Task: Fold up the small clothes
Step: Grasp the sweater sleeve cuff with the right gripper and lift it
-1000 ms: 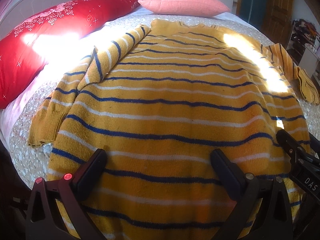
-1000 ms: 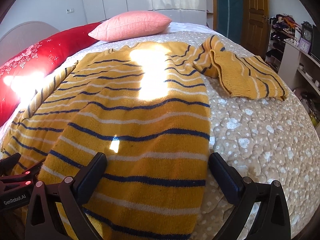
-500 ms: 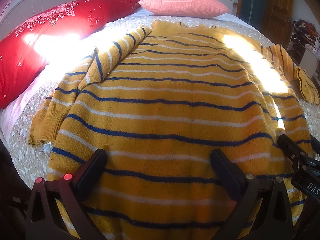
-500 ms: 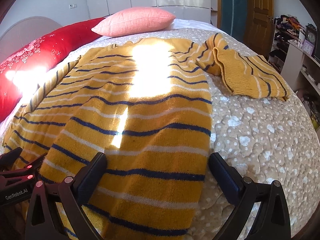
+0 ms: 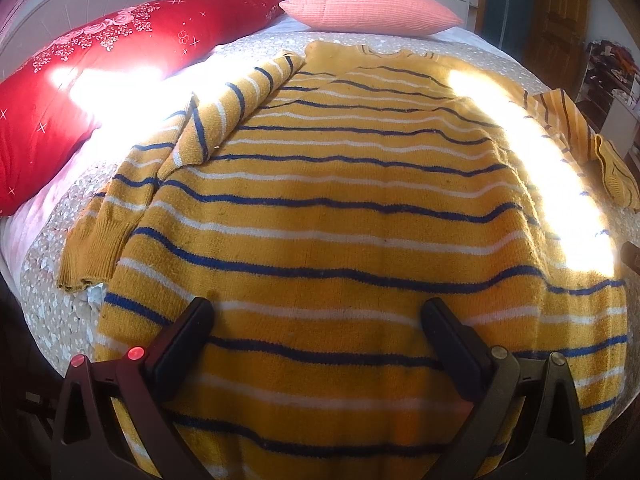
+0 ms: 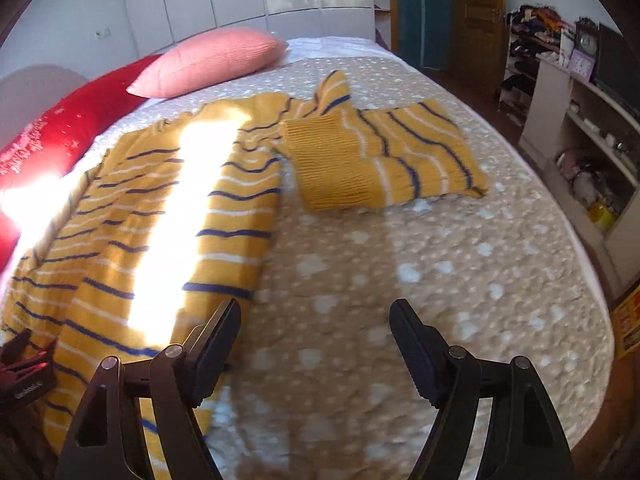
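A yellow sweater (image 5: pixel 340 216) with blue and white stripes lies flat on the bed, hem toward me. Its left sleeve (image 5: pixel 192 136) is folded along the body. Its right sleeve (image 6: pixel 380 156) lies bunched out on the bedspread. My left gripper (image 5: pixel 316 320) is open and empty, low over the hem. My right gripper (image 6: pixel 316 320) is open and empty over the bare bedspread, just right of the sweater's side edge (image 6: pixel 240 240). The left gripper's body (image 6: pixel 24 372) shows at the far left of the right wrist view.
A beige dotted bedspread (image 6: pixel 440 280) covers the bed. A red pillow (image 5: pixel 80 80) and a pink pillow (image 5: pixel 372 12) lie at the head. White shelves with clutter (image 6: pixel 580 140) stand right of the bed. A wooden door (image 6: pixel 476 12) is behind.
My right gripper has swung right, off the sweater's hem and over the bare bedspread, and its jaws stand a little narrower. My left gripper has barely moved.
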Demonstrator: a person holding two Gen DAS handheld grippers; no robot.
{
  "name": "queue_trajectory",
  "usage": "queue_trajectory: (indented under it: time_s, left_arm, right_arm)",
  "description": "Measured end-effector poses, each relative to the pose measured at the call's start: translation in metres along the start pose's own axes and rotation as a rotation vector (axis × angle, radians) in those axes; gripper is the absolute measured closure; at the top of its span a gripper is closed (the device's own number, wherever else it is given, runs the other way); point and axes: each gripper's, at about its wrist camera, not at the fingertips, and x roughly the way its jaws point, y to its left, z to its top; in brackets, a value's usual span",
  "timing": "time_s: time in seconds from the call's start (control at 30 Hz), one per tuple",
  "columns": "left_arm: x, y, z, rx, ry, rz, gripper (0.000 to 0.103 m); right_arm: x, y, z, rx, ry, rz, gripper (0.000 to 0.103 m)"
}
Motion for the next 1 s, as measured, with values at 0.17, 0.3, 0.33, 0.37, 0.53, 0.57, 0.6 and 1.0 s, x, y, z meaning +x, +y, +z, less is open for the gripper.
queue_trajectory:
  time_s: [0.17, 0.3, 0.33, 0.37, 0.53, 0.57, 0.6, 1.0]
  left_arm:
    - [0.001, 0.0, 0.0, 0.0, -0.005, 0.002, 0.0]
    - [0.001, -0.001, 0.0, -0.002, -0.011, 0.007, 0.0]
    - [0.001, -0.001, 0.0, -0.003, -0.012, 0.01, 0.0]
    - [0.001, -0.002, 0.0, -0.004, -0.012, 0.013, 0.0]
    - [0.001, -0.002, 0.002, -0.003, 0.001, 0.015, 0.0]
    - [0.001, -0.002, 0.003, -0.002, 0.009, 0.013, 0.0]
    - [0.002, -0.001, 0.004, 0.0, 0.017, 0.011, 0.0]
    - [0.0, -0.001, 0.001, -0.016, -0.012, 0.01, 0.0]
  right_arm:
    - [-0.004, -0.021, 0.023, -0.012, -0.05, -0.064, 0.023]
    - [0.014, -0.02, 0.043, -0.031, -0.06, -0.079, 0.023]
    - [0.021, -0.015, 0.05, -0.049, -0.059, -0.075, 0.023]
    - [0.028, -0.008, 0.057, -0.07, -0.062, -0.067, 0.023]
    - [0.058, 0.018, 0.077, -0.149, -0.063, -0.098, 0.052]
    - [0.064, 0.015, 0.08, -0.153, -0.043, -0.126, 0.082]
    - [0.066, 0.006, 0.085, -0.128, -0.029, -0.126, 0.091]
    - [0.017, -0.22, 0.092, 0.253, -0.03, -0.509, 0.095]
